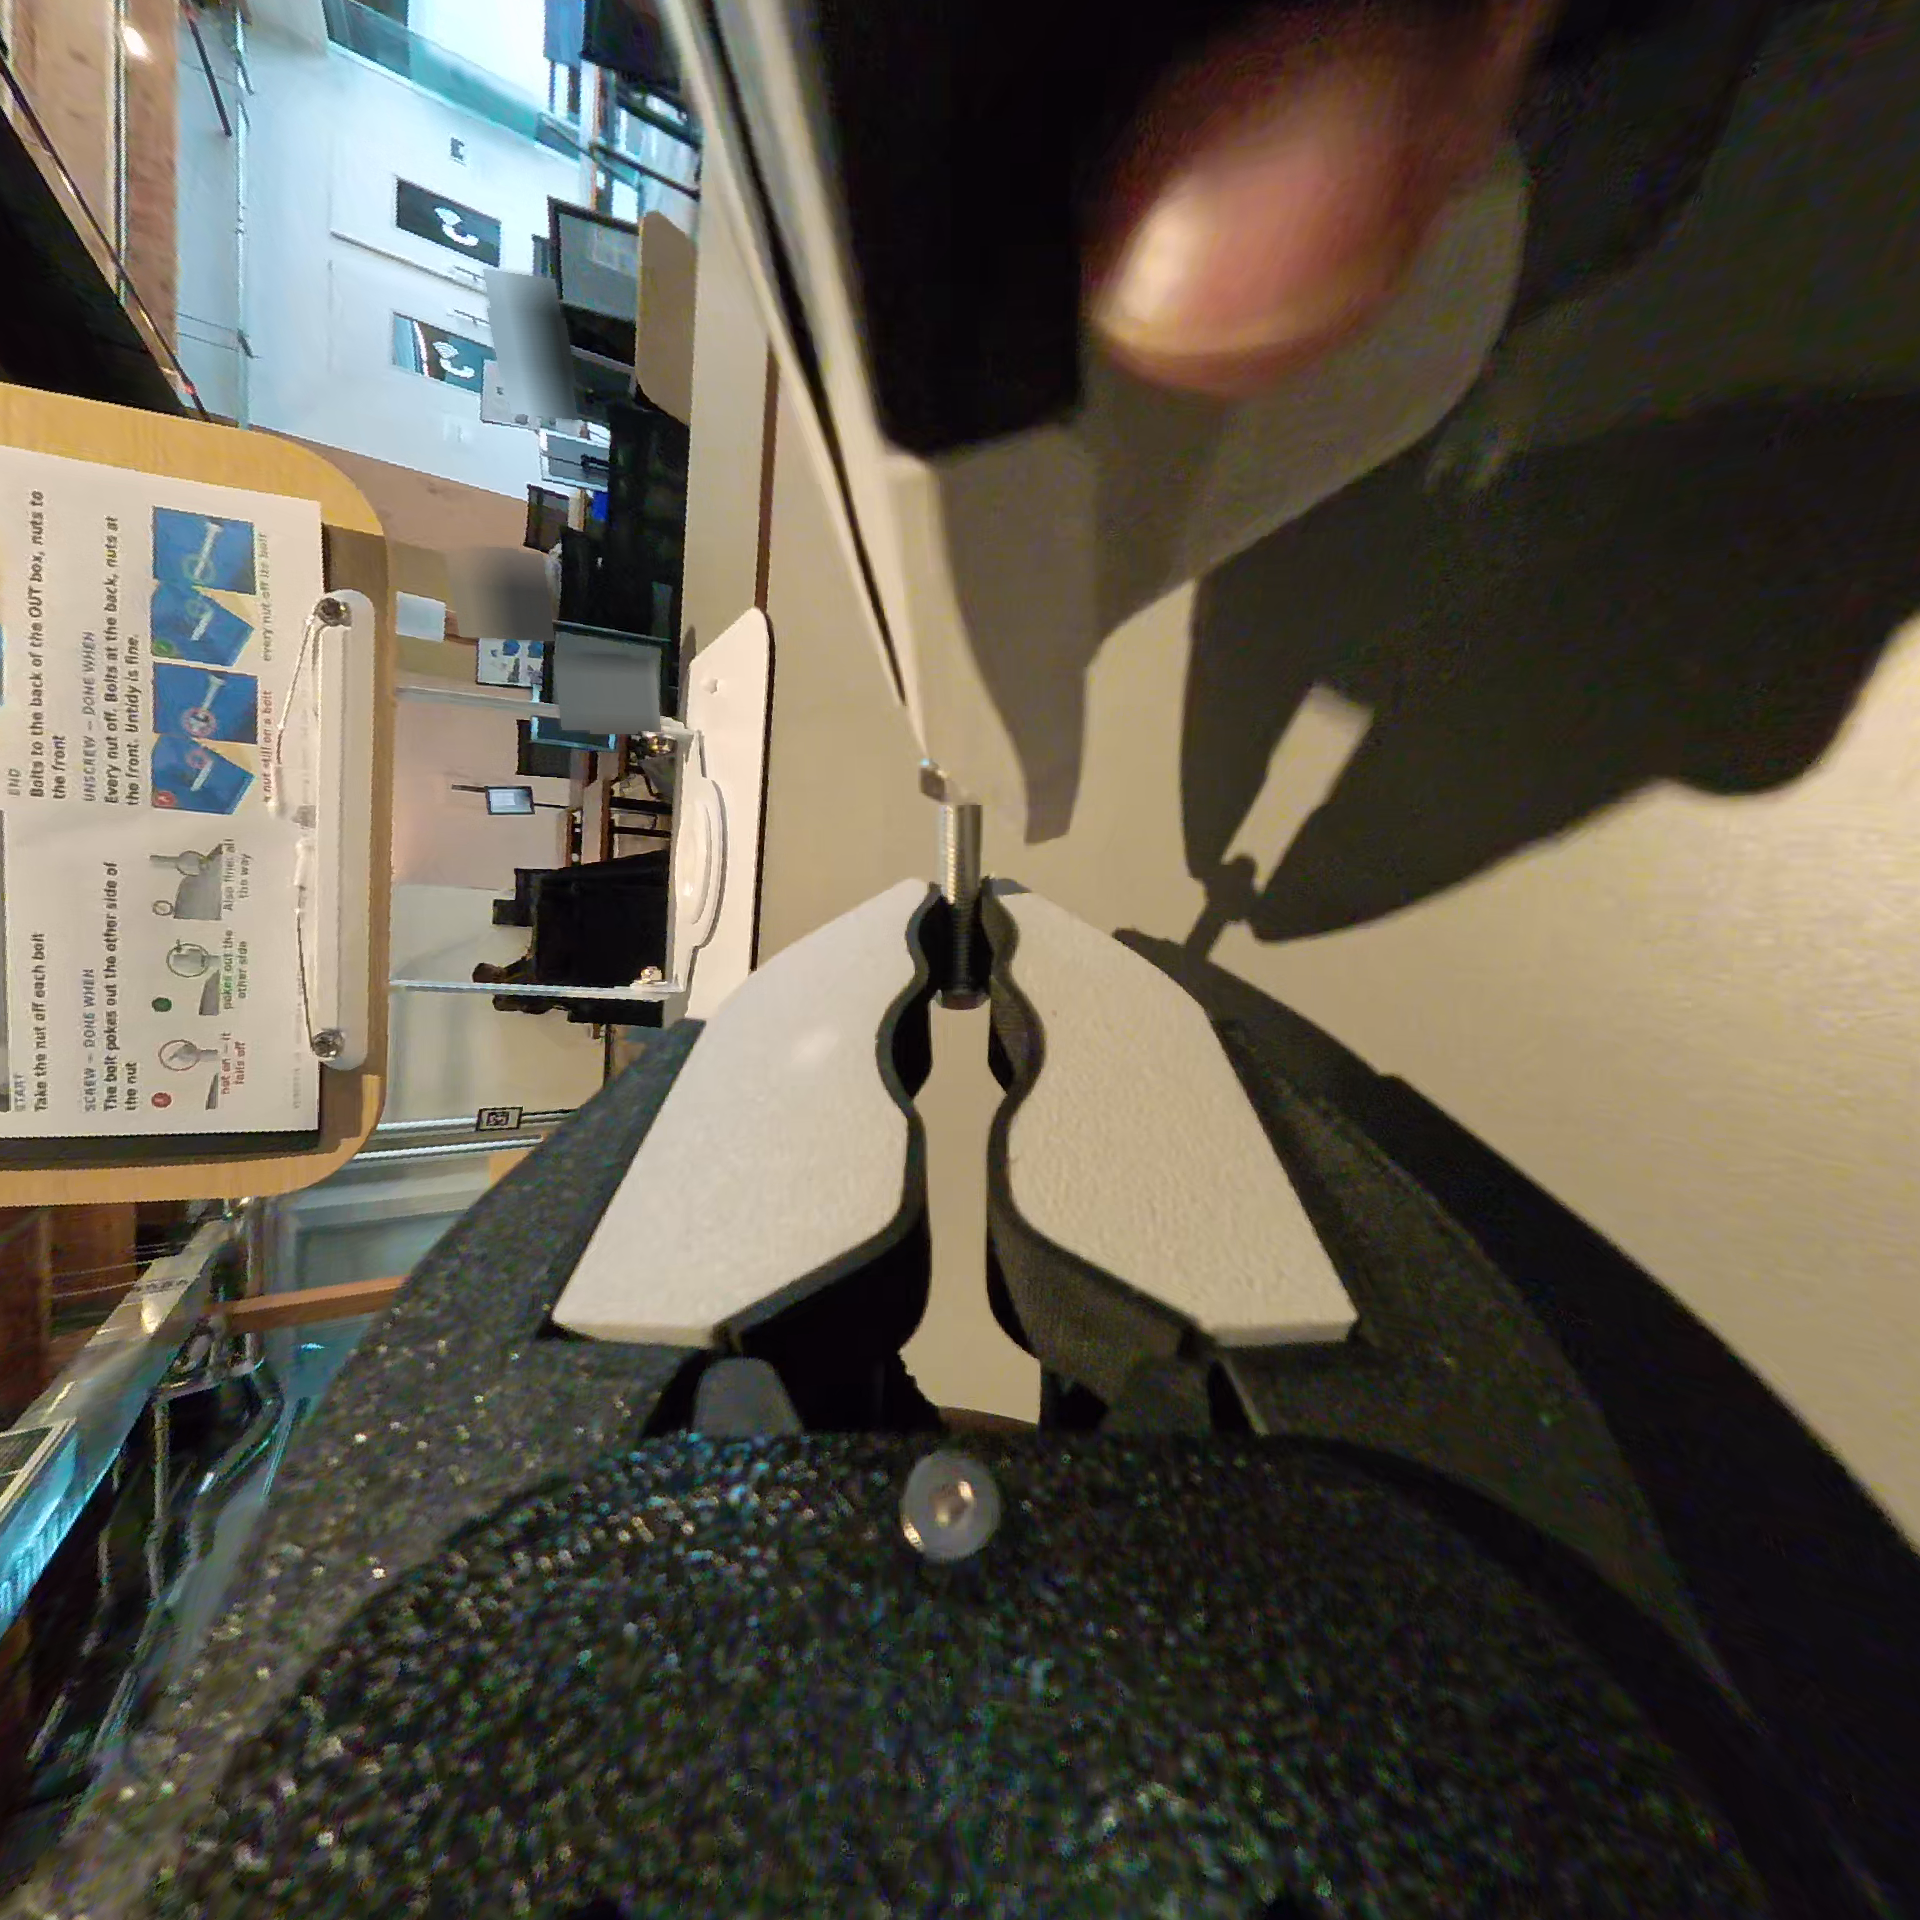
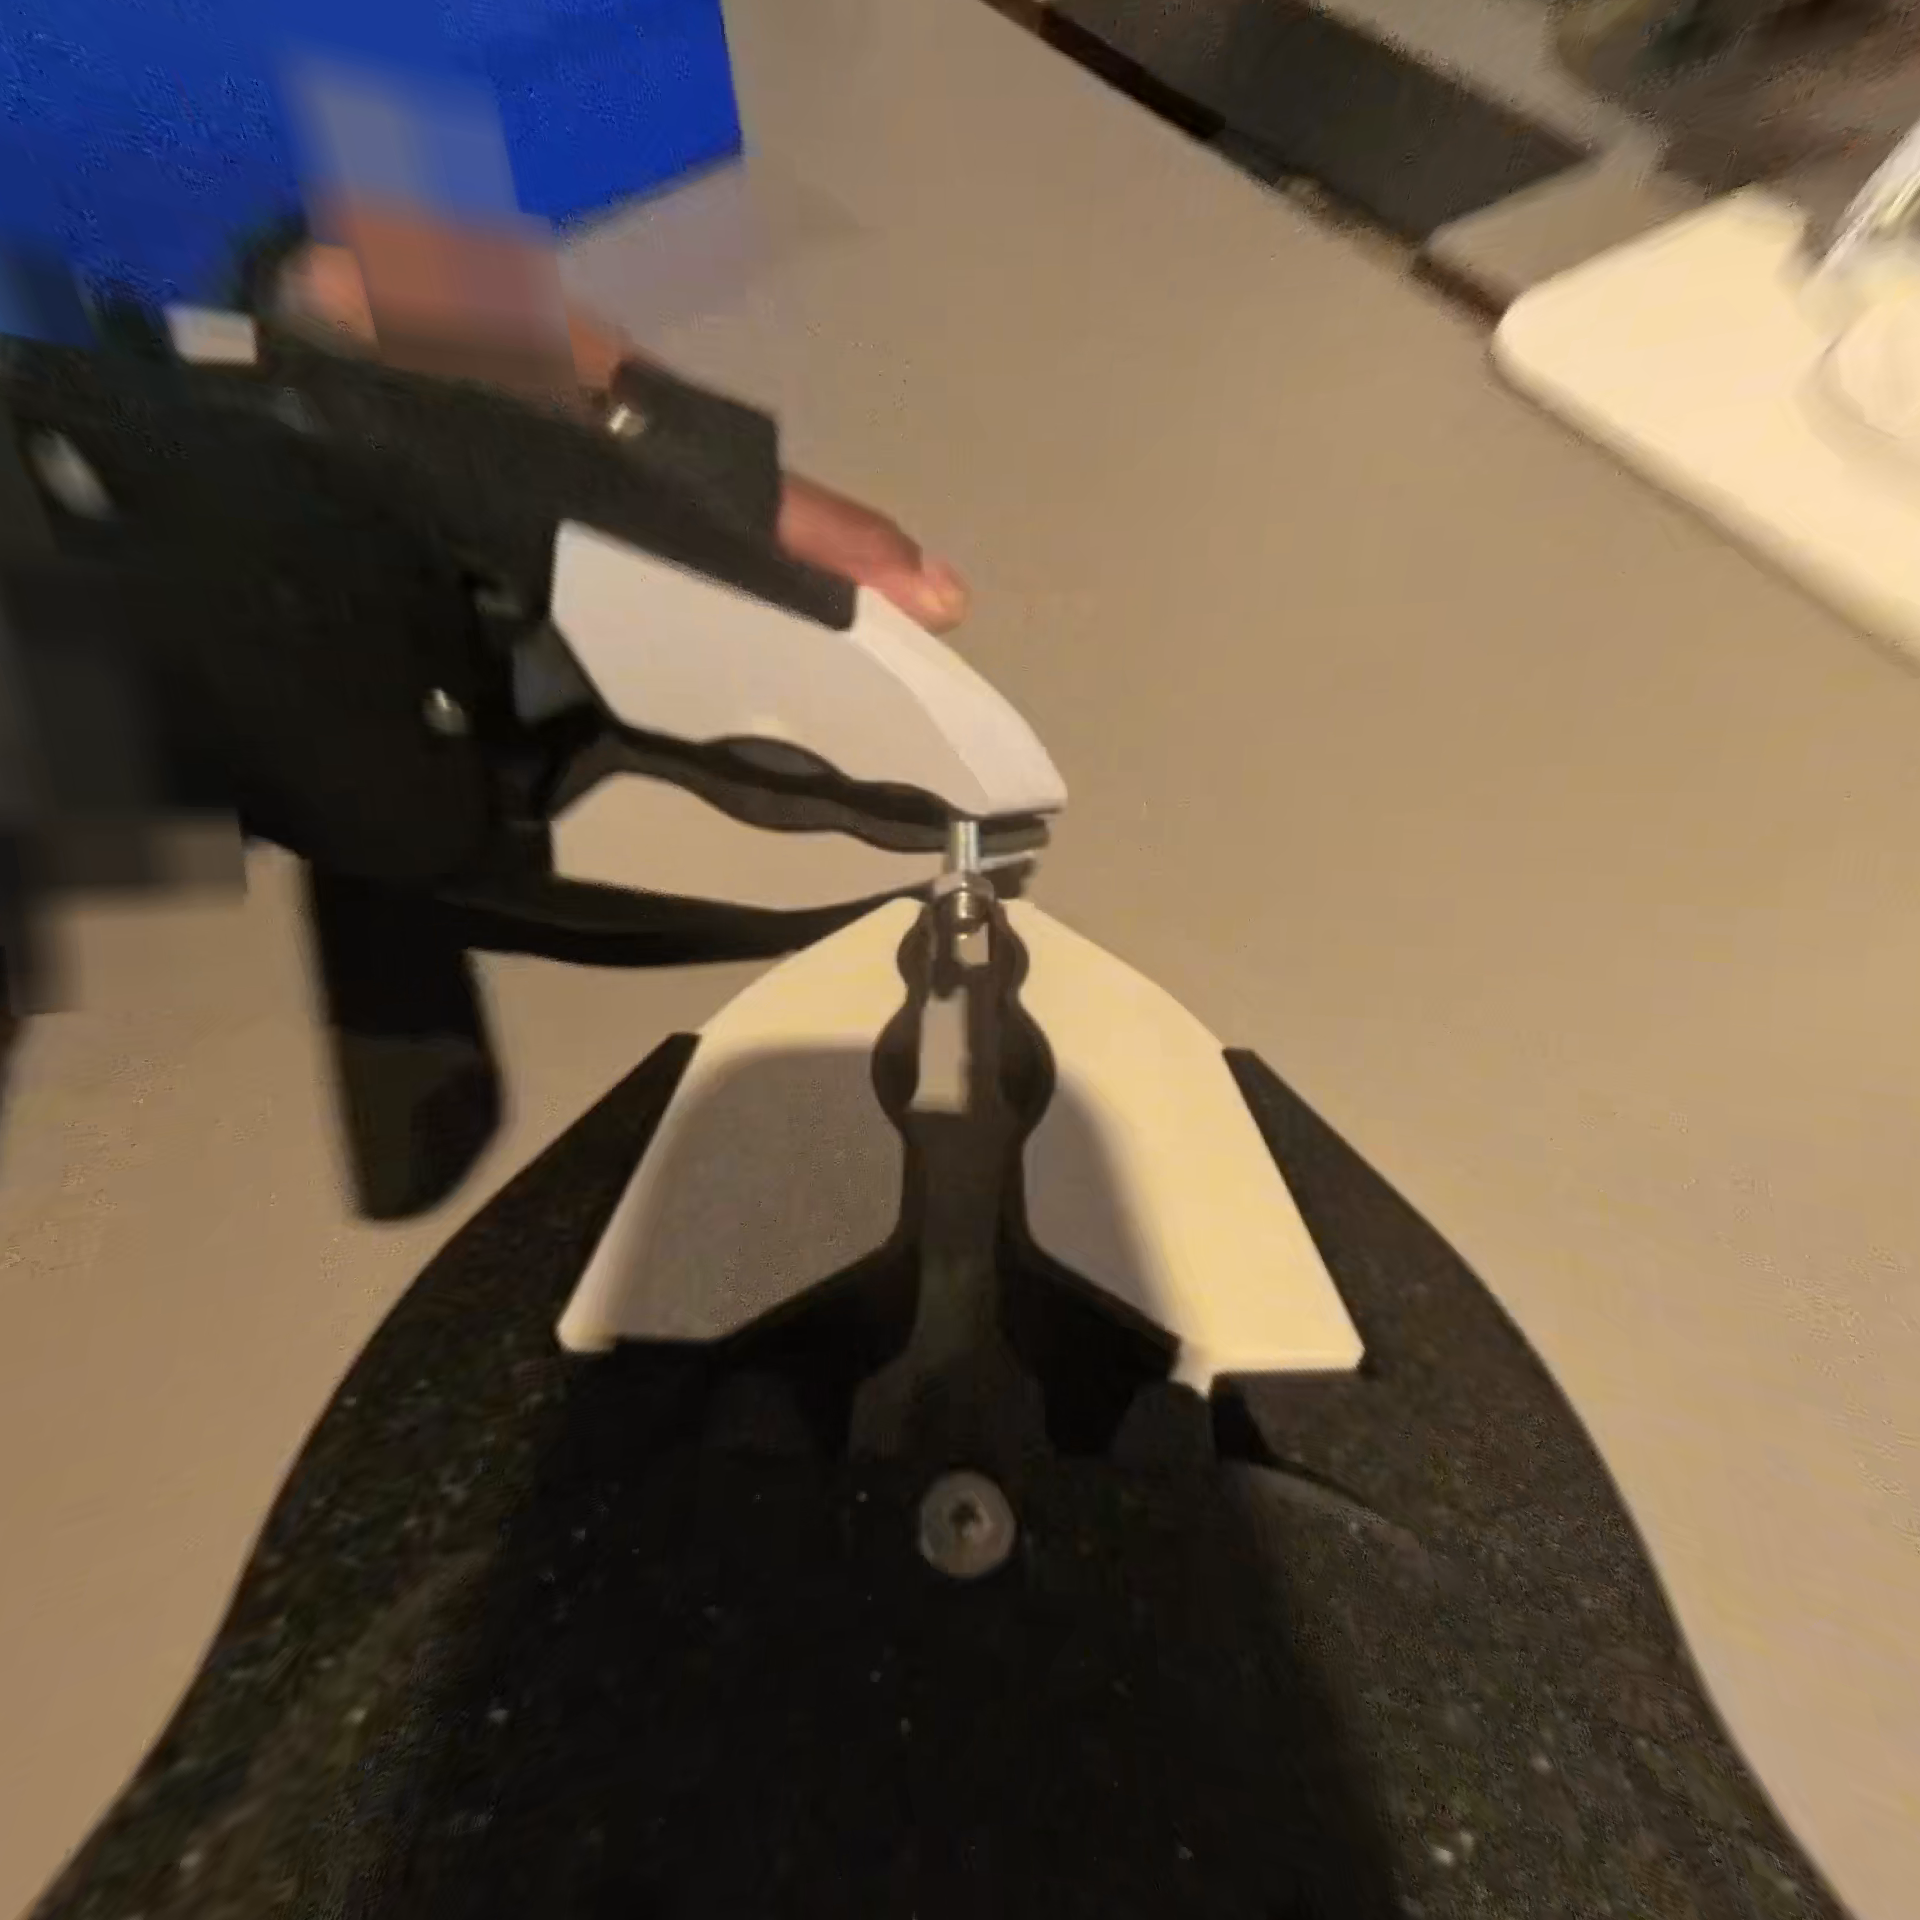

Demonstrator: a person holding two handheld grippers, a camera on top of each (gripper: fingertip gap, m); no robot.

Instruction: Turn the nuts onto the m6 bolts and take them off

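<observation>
My left gripper point(image 1: 961, 909) is shut on a silver m6 bolt point(image 1: 961, 842), whose threaded shaft sticks out past the fingertips. My right gripper point(image 2: 961, 920) is shut on a small silver nut point(image 2: 966, 914) and holds it against the free end of the bolt point(image 2: 964, 840). In the left wrist view the nut point(image 1: 932, 777) sits at the tip of the right gripper point(image 1: 925, 753), slightly off the bolt's axis. I cannot tell whether the threads have caught. In the right wrist view the left gripper point(image 2: 1023, 831) comes in from the left. Both are held above the beige table point(image 2: 1351, 935).
A blue box point(image 2: 364, 104) stands behind the left gripper. A white tray point(image 2: 1714, 416) lies at the table's far right. A wooden board with an instruction sheet point(image 1: 156, 790) and a white plate-like stand point(image 1: 727, 810) show in the left wrist view. A person's finger point(image 1: 1247, 260) grips the right gripper.
</observation>
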